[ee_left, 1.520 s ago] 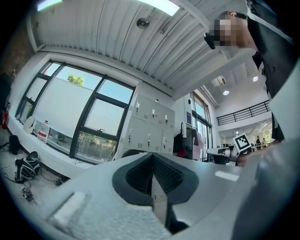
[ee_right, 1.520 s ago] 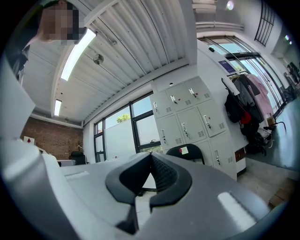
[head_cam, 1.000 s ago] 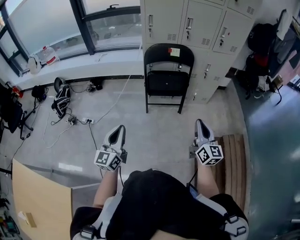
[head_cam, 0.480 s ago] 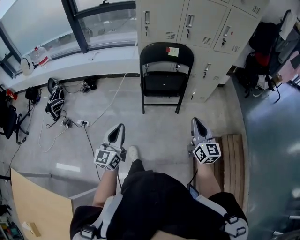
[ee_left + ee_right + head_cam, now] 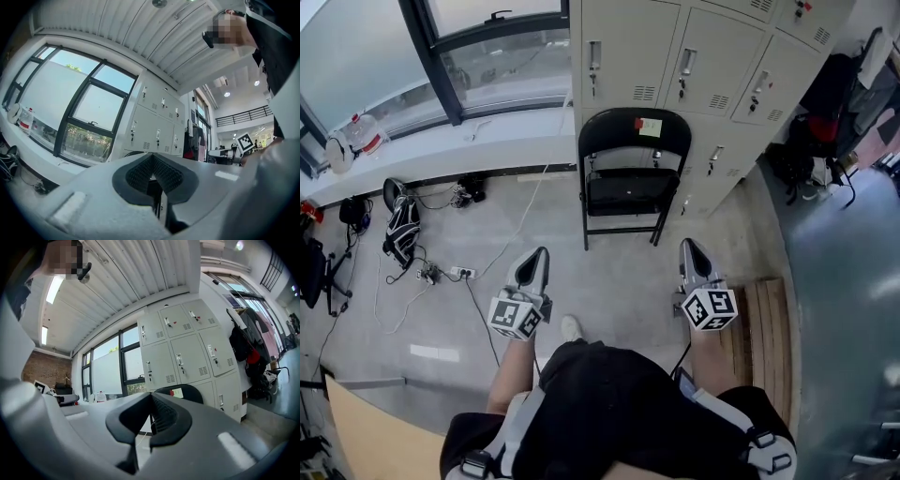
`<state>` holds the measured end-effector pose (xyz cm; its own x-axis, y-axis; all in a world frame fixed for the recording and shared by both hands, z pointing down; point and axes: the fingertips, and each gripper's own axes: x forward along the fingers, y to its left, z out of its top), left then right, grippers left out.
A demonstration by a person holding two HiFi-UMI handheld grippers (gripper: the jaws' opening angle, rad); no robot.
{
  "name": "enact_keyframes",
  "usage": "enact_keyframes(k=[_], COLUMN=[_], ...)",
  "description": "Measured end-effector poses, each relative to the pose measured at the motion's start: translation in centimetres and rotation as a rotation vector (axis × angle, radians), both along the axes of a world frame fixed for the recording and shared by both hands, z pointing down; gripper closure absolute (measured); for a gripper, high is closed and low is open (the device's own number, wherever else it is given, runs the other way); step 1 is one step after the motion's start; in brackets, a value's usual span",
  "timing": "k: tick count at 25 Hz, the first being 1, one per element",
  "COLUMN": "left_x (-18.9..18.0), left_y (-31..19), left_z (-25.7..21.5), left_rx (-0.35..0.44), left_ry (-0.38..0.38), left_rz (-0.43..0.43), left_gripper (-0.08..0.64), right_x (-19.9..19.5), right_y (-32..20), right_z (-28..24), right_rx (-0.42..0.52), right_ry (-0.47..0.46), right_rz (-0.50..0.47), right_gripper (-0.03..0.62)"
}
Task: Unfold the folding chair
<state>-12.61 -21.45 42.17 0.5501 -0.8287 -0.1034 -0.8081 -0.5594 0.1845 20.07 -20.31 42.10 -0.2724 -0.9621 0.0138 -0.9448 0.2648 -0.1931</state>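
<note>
Standing over the floor in the head view, the person holds both tools out level. The left gripper (image 5: 538,255) and the right gripper (image 5: 688,247) both have their jaws clenched together, gripping nothing. Straight ahead of the two jaw tips and well apart from them, the black metal folding chair (image 5: 633,173) stands upright against the tall grey metal lockers (image 5: 712,47). Its seat panel looks to lie flat in the frame, still folded. A slatted wooden board (image 5: 766,323) lies on the floor just right of the right jaws. A white power strip with trailing cables (image 5: 459,273) lies off to the left of the left jaws.

In the left gripper view, the left gripper (image 5: 153,164) shows its ribbed black pads pressed shut on each other. The curved top of the chair (image 5: 136,153) peeks just over the left jaw, far beyond the tips. The lockers (image 5: 154,126) rise behind it and a big dark-framed window (image 5: 70,108) sits to the left.

In the right gripper view, the right gripper (image 5: 151,401) is likewise closed and empty. The chair (image 5: 190,391) stands beyond the tips, a little to the right, with the lockers (image 5: 187,348) behind it.
</note>
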Motion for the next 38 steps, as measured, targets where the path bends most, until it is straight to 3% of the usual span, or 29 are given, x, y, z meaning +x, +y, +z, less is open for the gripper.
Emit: enact_keyframes(k=[6, 9, 16, 21, 24, 29, 38], left_x=[-2.1, -3.4, -6.0, -7.0, -6.4, -3.0, 1.6], left_y=[-4.7, -6.7, -10.8, -12.3, -13.8, -16.3, -23.3], left_z=[0.2, 1.3, 2.5, 3.8, 4.6, 4.0, 4.7], left_rx=[-0.008, -0.001, -0.025, -0.052, -0.061, -0.042, -0.054], left_ry=[-0.045, -0.089, -0.100, -0.109, -0.106, -0.103, -0.098], left_rz=[0.045, 0.070, 0.097, 0.138, 0.156, 0.220, 0.233], left_gripper=[0.558, 0.558, 0.558, 0.558, 0.558, 0.557, 0.557], right_x=[-2.9, -4.7, -8.4, -10.0, -9.3, -8.1, -4.8], right_y=[-4.9, -7.2, -12.4, -13.4, -13.7, -14.9, -21.0], right_z=[0.7, 1.4, 3.0, 4.8, 5.9, 7.2, 9.4], right_rx=[-0.027, -0.052, -0.100, -0.156, -0.192, -0.240, -0.304], right_ry=[0.075, 0.076, 0.074, 0.057, 0.042, 0.100, 0.038], right_rz=[0.029, 0.039, 0.041, 0.050, 0.088, 0.110, 0.141], right_gripper=[0.588, 0.588, 0.588, 0.588, 0.588, 0.588, 0.588])
